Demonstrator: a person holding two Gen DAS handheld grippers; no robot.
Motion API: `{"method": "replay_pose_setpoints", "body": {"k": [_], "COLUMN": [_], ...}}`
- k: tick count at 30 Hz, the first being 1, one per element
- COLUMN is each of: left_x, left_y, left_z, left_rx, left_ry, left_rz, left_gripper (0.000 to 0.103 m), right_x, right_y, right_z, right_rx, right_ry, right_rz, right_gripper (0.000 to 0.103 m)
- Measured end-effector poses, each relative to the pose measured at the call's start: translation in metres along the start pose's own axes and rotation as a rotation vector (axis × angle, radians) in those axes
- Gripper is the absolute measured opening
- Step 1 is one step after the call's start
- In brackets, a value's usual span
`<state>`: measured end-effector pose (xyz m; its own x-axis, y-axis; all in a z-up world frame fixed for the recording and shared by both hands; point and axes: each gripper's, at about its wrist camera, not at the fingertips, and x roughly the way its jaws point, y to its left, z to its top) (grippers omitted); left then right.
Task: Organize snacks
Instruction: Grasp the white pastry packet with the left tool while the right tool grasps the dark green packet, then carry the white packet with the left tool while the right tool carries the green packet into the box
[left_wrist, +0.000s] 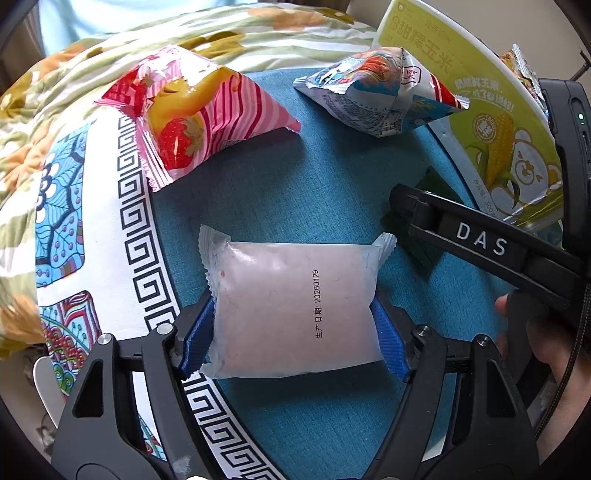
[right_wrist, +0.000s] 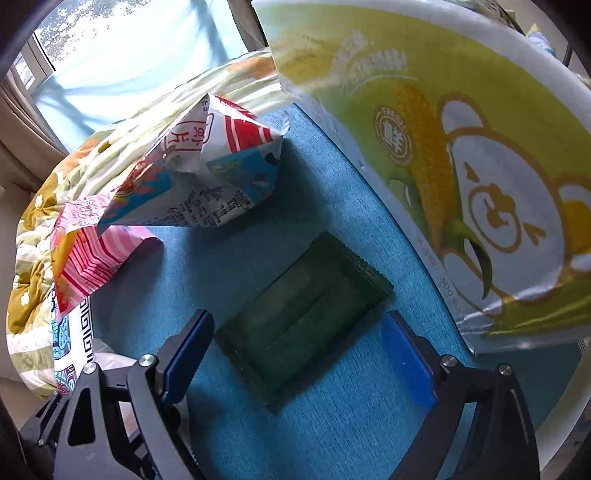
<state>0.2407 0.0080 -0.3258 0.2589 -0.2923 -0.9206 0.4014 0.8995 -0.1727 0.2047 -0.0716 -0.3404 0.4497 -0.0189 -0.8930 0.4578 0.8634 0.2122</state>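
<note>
Between the left gripper's (left_wrist: 295, 328) blue pads, a pale pink snack packet (left_wrist: 291, 302) is clamped at both sides. The right gripper (right_wrist: 299, 358) stands released, straddling a dark green packet (right_wrist: 299, 314) on the blue cloth (right_wrist: 332, 435).

On the round cloth (left_wrist: 332, 192), a date-stamped packet (left_wrist: 295, 306) lies between the pads of the left gripper (left_wrist: 295, 332). Behind it sit 2 puffed bags: the strawberry bag (left_wrist: 195, 114) to the left, the shrimp-chip bag (left_wrist: 384, 96) to the right. A flat packet (right_wrist: 303, 314) lies between the right gripper's (right_wrist: 299, 354) fingers, just left of the corn box (right_wrist: 461, 166) (standing at the cloth's right edge).
</note>
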Motion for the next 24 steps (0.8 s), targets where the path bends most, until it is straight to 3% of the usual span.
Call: {"method": "replay_pose_setpoints", "body": {"k": [8,16,24], "left_x": [0.003,0.002,-0.009], "left_y": [0.018,0.026,0.032], "left_z": [0.011,0.019,0.016], "left_rx": [-0.015,-0.018,-0.046], "left_ry": [0.004,0.002,-0.003], "left_rz": [-0.005,-0.016,-0.040], "left_gripper": [0.072,0.072,0.071], "right_x": [0.004,-0.003,-0.017], "right_y": [0.014,0.005,-0.002], "right_z": [0.001,-0.011,-0.017], "right_rx": [-0.106,-0.145,-0.133], "right_ry": [-0.018,-0.033,-0.061], "right_rz": [-0.104,-0.097,-0.034], "right_gripper": [0.065,0.044,0.041]}}
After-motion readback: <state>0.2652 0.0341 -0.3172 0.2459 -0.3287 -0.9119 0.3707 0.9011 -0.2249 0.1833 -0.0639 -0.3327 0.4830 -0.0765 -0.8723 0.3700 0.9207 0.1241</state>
